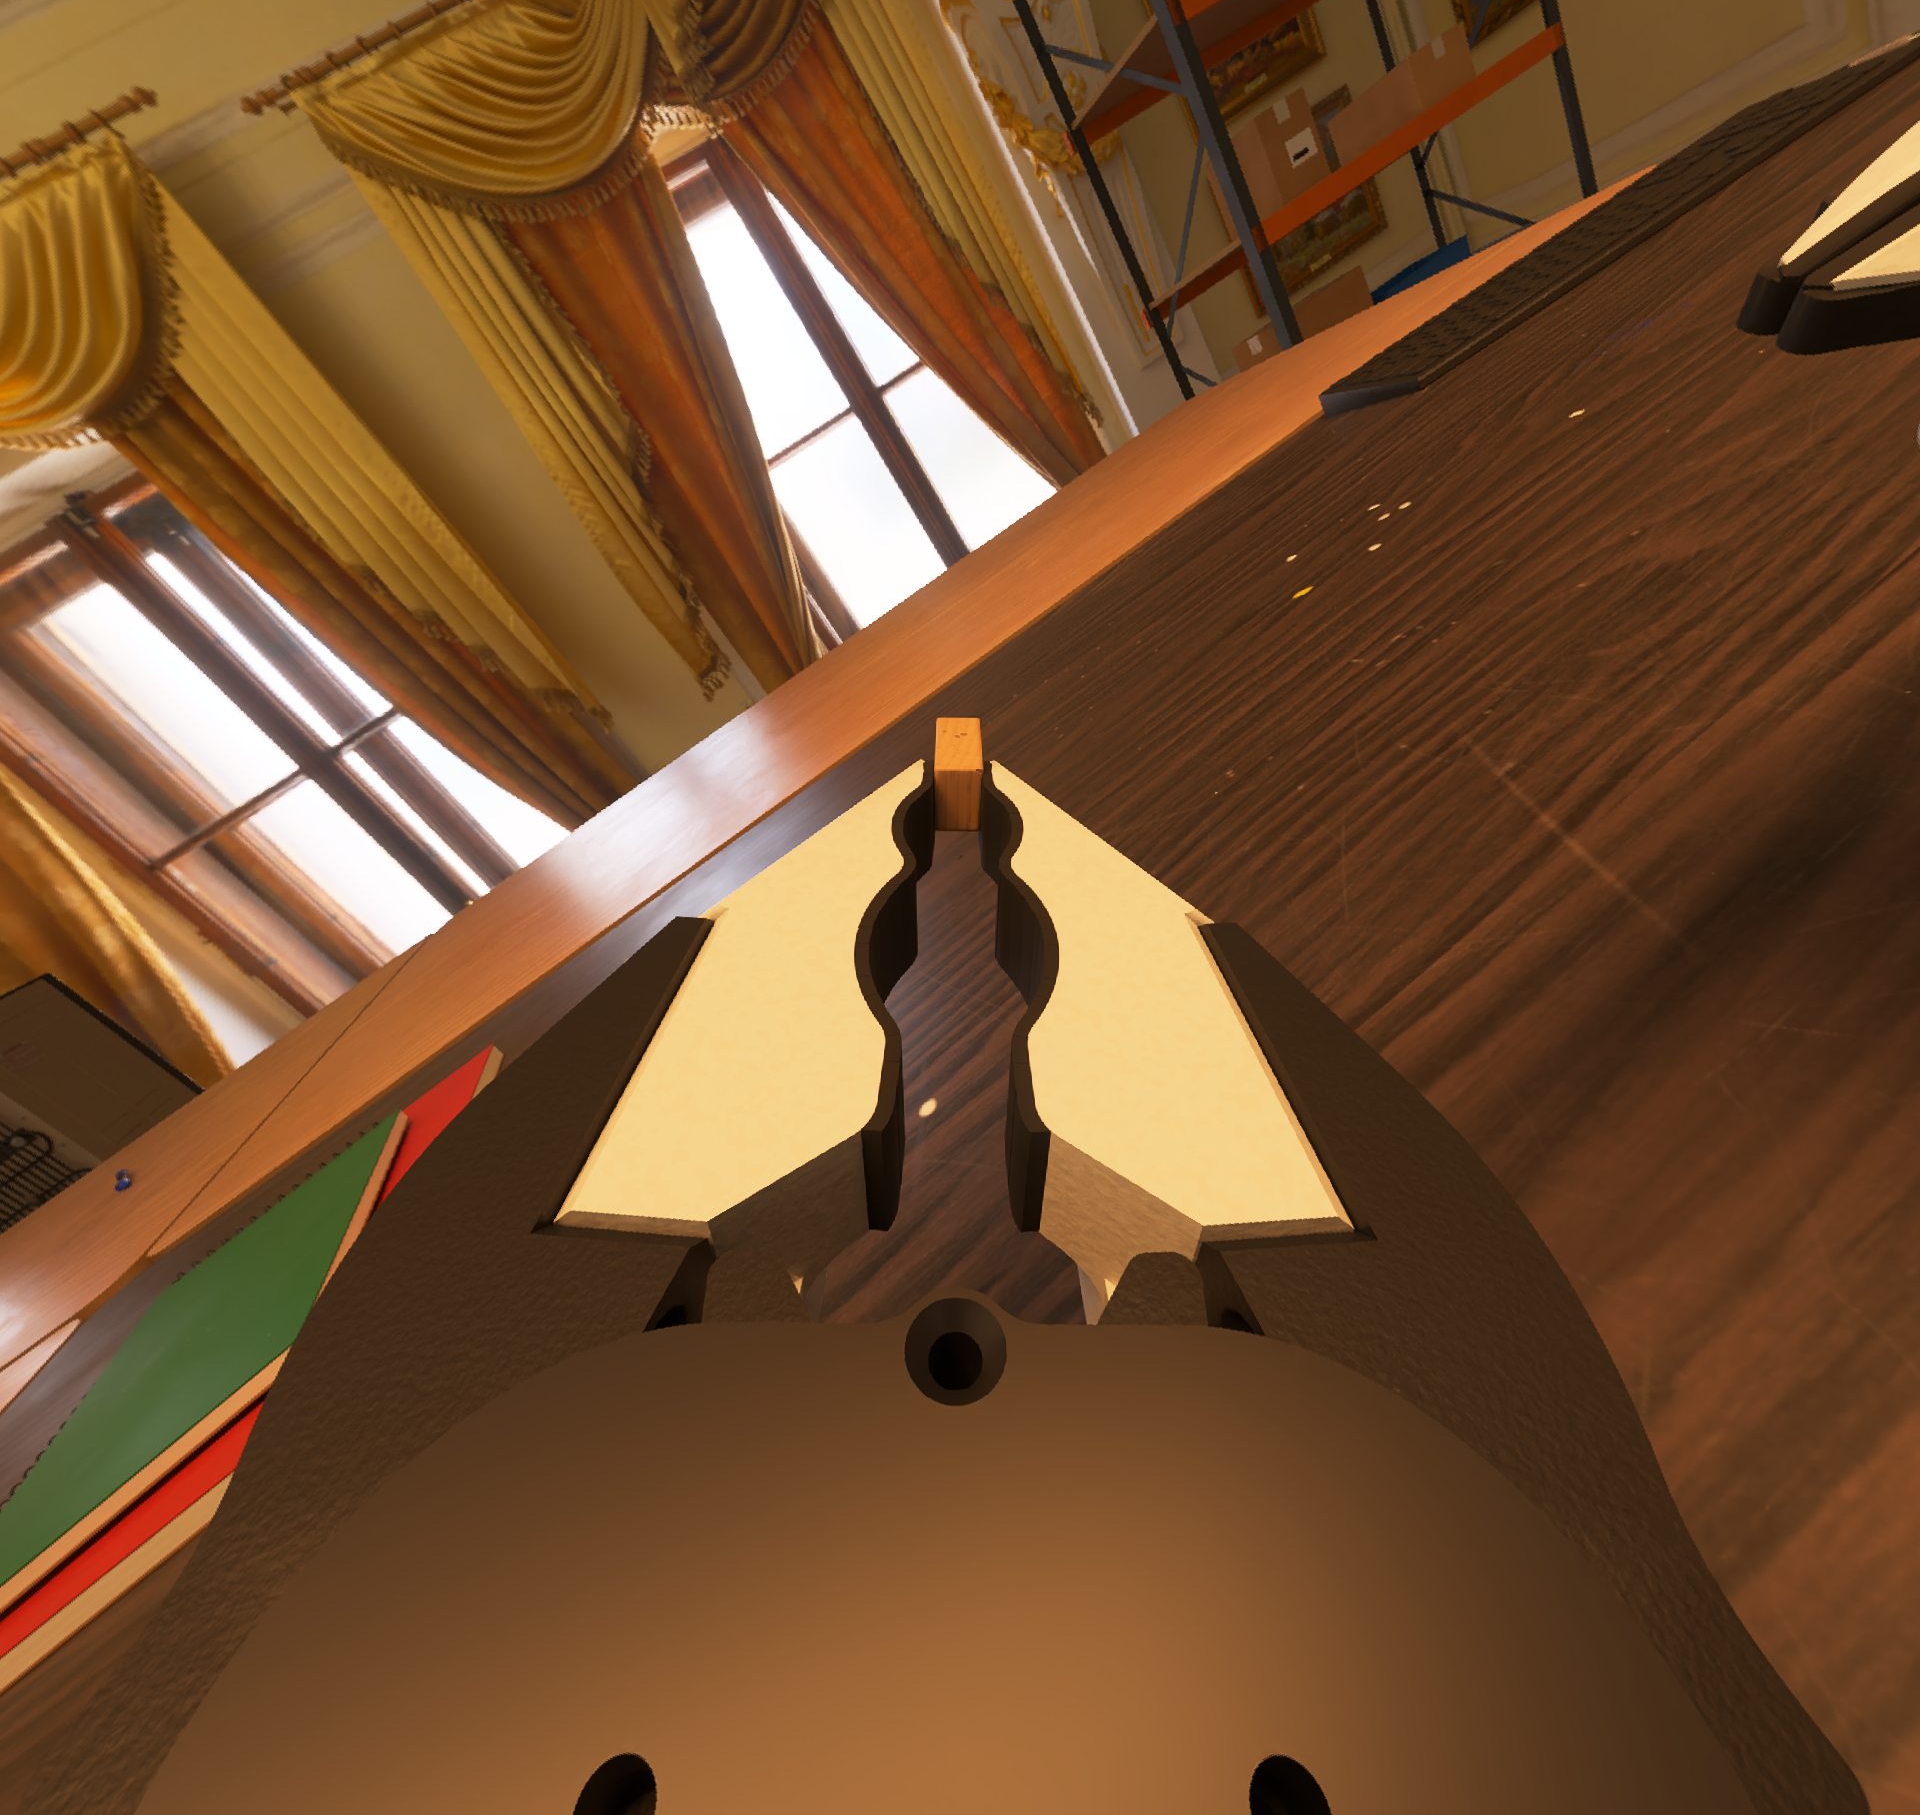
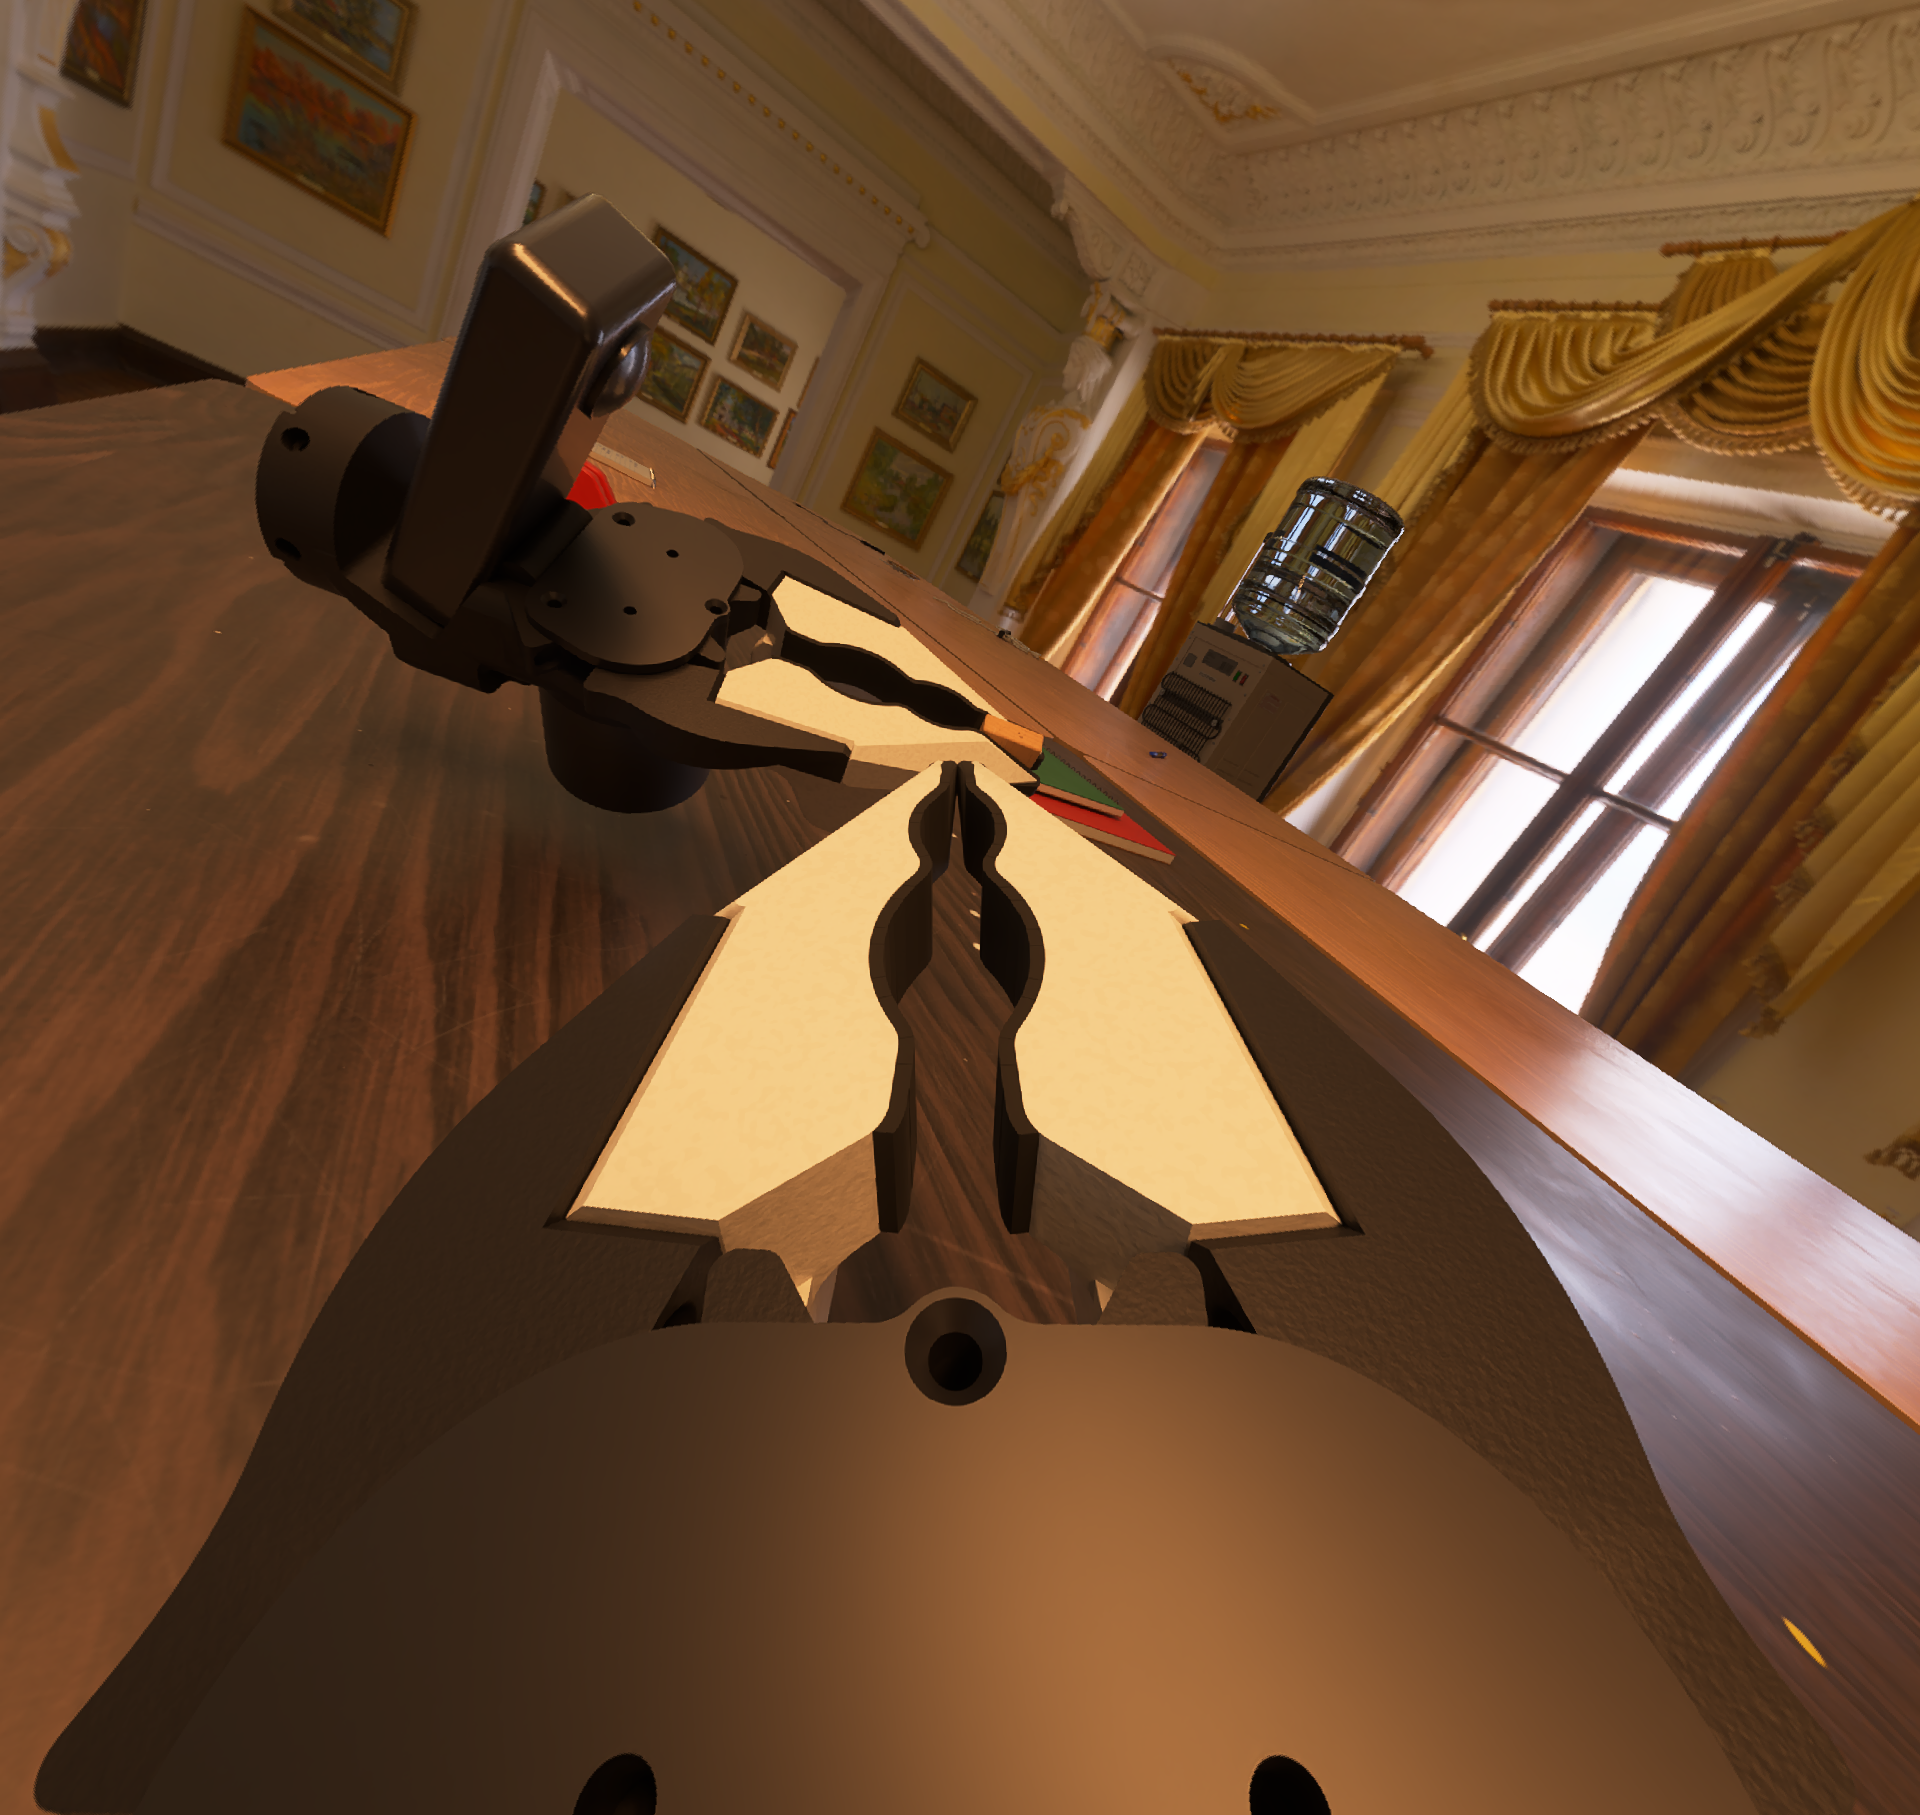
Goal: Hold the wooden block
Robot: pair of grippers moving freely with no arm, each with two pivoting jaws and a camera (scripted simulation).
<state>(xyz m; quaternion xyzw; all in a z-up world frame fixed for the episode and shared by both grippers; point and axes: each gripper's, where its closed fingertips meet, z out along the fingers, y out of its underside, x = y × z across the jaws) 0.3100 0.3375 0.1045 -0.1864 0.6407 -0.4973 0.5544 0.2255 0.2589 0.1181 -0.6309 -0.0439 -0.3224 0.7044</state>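
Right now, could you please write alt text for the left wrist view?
The left gripper pinches a small wooden block at its fingertips above a dark wooden table. Green and red boards lie at lower left; curtained windows fill the background.

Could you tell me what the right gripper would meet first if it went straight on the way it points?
Probably the left gripper's near finger, just ahead of the right gripper's shut tips; depth is unclear. The block lies just beyond.
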